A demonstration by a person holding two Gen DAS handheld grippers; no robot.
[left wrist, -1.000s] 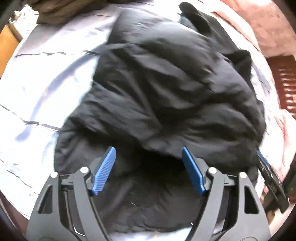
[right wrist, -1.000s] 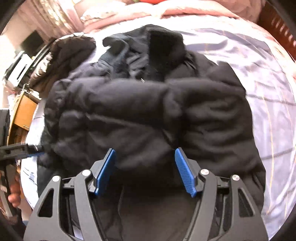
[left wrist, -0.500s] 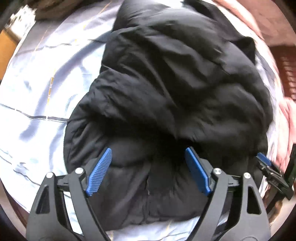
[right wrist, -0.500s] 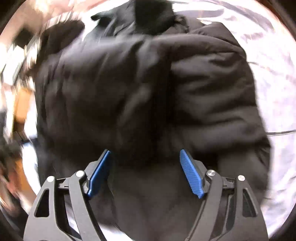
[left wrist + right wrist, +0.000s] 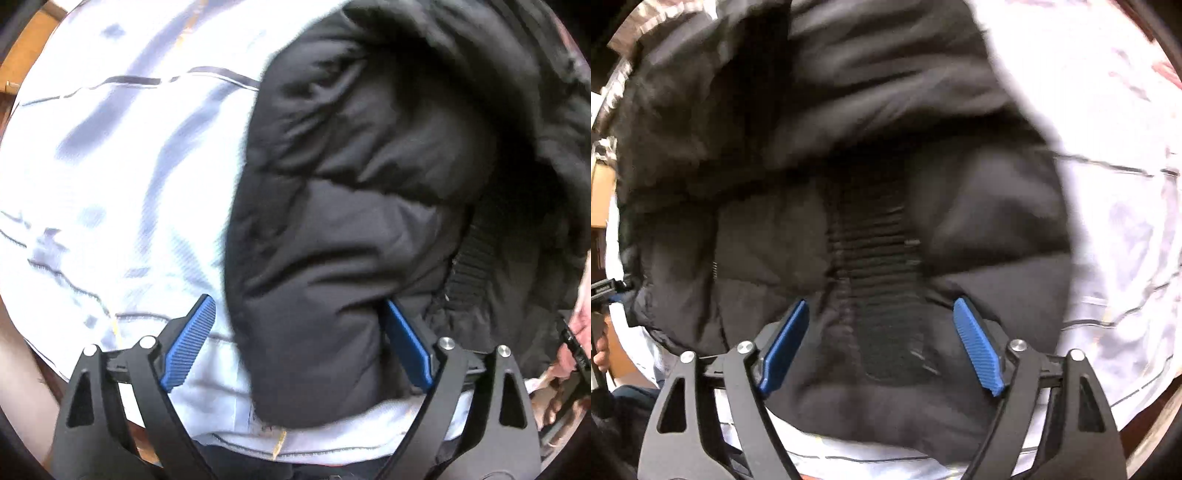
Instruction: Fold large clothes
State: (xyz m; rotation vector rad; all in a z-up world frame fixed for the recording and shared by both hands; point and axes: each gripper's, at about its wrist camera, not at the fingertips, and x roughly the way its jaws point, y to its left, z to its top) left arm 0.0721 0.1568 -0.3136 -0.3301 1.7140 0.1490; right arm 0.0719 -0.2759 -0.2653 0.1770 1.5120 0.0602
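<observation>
We see a black puffy jacket (image 5: 369,192) lying crumpled on a bed covered with a pale sheet (image 5: 122,166) that has thin dark lines. In the left wrist view the jacket fills the right and middle part of the picture, and the sheet is bare on the left side. A thick padded fold of the jacket reaches down to the near edge of the bed, between the two blue pads of the left tongs (image 5: 299,343). These tongs are wide apart; the right pad seems to touch the fabric, the left pad is just beside it over the sheet, and nothing is clamped.

In the right wrist view the same jacket (image 5: 798,155) covers almost the whole picture, with the sheet (image 5: 1115,184) showing on the right. A ribbed knitted band (image 5: 879,266) runs from the middle toward the near side, and it lies between the pads of the right tongs (image 5: 882,347). These tongs also stand wide apart above the fabric and grip nothing. The far part of the jacket is blurred. At the left edge we see a small part of the other tool.
</observation>
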